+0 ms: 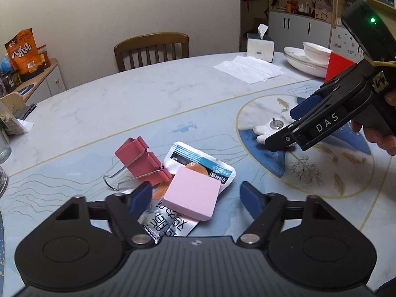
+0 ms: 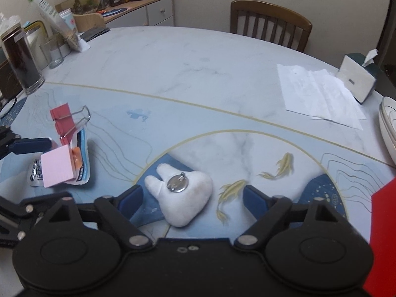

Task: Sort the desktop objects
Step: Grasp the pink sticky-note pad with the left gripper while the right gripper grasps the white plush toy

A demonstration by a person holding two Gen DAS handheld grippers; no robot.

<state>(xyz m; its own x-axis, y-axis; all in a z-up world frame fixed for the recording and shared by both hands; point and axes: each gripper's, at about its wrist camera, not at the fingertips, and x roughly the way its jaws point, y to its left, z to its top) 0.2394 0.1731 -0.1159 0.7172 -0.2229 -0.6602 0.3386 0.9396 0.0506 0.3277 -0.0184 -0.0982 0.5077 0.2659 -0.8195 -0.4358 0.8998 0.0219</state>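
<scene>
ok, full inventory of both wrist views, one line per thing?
binder clip: 1, red, left of the pad
sticky pad: 1, pink, lying on the sachets
sachets: 2 or so, silver and blue, under the pad
plush badge: 1, white with a metal pin back, on the blue mat
paper sheets: white, far right
tissue box: 1, white and dark green
bowl and plates: white, far right
chair: 1, brown
left gripper: jaws open around the pad
right gripper: jaws open around the badge

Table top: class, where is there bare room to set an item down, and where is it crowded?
Free: the marble stretch of the table between the chair and the gold arc. Crowded: the pink sticky pad, red binder clip and foil packet overlap; jars line the left edge.
</scene>
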